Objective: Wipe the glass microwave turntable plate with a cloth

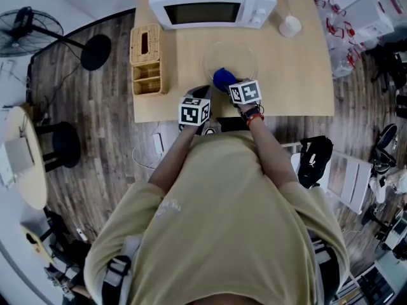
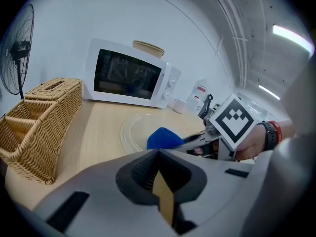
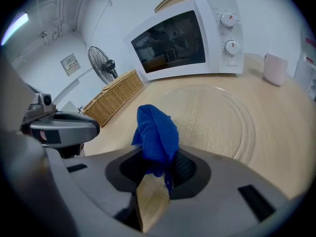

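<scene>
Right gripper (image 3: 157,169) is clamped on the blue cloth (image 3: 155,135), which it holds at the near rim of the glass turntable plate (image 3: 217,117). The plate lies flat on the table (image 1: 299,81) before the shut microwave (image 1: 213,4). Left gripper (image 2: 159,154) has its jaws together with nothing between them. Judgement: wiping is at or near its start, with most of the plate left to do. Contents of the wicker basket (image 1: 146,59) and white cup (image 1: 290,25) are not discernible.

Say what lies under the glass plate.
Only wooden table shows through the plate. The blue cloth in the right hand-held gripper covers the near rim, so that spot is hidden.
</scene>
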A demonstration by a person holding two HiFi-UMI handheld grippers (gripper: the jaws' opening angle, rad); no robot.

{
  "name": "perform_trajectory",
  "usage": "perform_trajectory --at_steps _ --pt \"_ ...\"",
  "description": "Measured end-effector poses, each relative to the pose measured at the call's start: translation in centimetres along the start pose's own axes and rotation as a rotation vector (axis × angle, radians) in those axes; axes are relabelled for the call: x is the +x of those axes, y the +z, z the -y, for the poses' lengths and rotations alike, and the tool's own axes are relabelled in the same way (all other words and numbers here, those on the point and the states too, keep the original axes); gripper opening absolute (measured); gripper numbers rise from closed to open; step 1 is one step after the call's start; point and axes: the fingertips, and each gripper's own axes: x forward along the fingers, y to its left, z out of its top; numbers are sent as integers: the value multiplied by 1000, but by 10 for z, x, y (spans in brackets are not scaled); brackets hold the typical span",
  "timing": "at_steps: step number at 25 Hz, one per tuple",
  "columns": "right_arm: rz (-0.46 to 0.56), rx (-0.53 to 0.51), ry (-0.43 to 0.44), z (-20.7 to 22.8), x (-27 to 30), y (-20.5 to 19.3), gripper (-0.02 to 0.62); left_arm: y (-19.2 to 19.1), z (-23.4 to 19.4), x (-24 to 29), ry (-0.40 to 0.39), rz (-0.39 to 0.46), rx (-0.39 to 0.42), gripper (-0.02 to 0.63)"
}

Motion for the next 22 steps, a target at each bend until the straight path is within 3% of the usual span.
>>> perform_trajectory --at_steps 22 --pt "40 82 -45 43 -30 -16 123 3 39 30 -63 -33 49 20"
